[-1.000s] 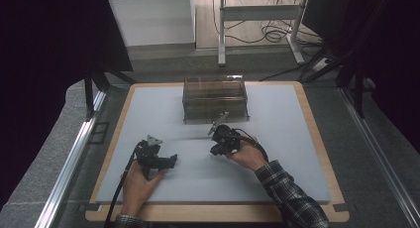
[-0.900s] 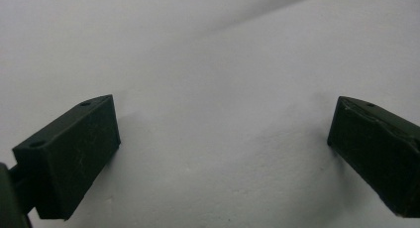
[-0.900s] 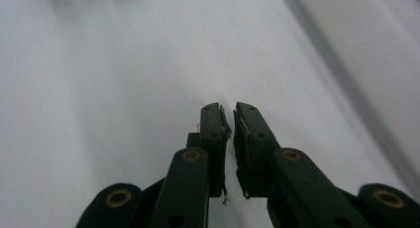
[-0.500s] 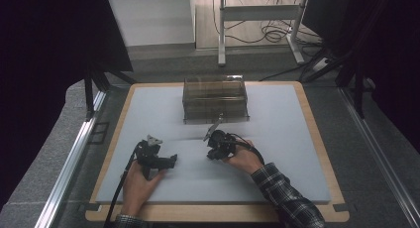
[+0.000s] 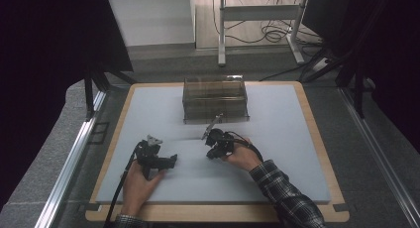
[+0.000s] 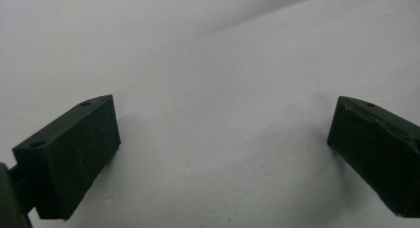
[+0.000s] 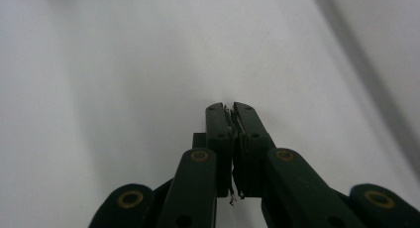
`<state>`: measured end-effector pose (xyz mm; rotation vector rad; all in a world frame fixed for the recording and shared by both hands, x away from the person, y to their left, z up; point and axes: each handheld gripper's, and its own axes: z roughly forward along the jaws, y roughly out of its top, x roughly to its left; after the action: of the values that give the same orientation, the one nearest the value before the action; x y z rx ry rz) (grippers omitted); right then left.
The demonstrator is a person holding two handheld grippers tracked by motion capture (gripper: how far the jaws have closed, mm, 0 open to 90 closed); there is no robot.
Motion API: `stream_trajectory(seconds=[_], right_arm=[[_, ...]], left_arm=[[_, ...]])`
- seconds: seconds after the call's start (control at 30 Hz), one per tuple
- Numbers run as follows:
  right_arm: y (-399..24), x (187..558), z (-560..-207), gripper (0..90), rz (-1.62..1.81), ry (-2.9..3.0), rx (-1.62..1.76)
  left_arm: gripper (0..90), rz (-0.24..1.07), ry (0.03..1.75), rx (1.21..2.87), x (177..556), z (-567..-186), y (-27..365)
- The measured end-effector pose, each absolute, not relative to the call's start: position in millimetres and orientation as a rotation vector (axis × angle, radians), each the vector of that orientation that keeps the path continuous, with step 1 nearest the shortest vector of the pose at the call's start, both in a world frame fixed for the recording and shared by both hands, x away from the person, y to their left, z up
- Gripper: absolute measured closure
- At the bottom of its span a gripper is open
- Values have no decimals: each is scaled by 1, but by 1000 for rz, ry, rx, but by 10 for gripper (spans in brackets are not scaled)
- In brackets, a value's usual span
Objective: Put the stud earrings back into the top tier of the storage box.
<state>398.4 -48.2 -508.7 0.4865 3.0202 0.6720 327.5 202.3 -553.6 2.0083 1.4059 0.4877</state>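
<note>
Resting both over the pale grey table mat (image 5: 277,153), looks like: left hand-held gripper (image 6: 223,153) gaping, right hand-held gripper (image 7: 233,120) pinched empty. Smoky clear plastic box (image 5: 215,98) sits just beyond your right one, probably next.

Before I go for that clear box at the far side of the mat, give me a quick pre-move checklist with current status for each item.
1. Left gripper open: ok, jaws stand wide apart over bare mat.
2. Right gripper open: not ok, jaws are pressed together.
3. Right jaws free of any object: cannot tell, something thin may sit between them.
4. Transparent box upright on the grey mat: ok.
5. Path from both grippers to the box free of objects: ok.
6. Box contents: cannot tell.
</note>
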Motion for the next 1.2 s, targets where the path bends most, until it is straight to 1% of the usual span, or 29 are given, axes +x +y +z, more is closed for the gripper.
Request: stream_trajectory(seconds=[0.17, 0.73, 1.2], right_arm=[[-50, 401, -503, 851, 700, 3019, 509], [-67, 415, -469, 849, 833, 2975, 577], [-78, 431, -431, 848, 906, 2903, 633]], left_arm=[[0, 489, 1405, 2010, 328, -554, 202], [0, 489, 1406, 2005, 328, -554, 202], [0, 489, 1404, 2009, 328, -554, 202]])
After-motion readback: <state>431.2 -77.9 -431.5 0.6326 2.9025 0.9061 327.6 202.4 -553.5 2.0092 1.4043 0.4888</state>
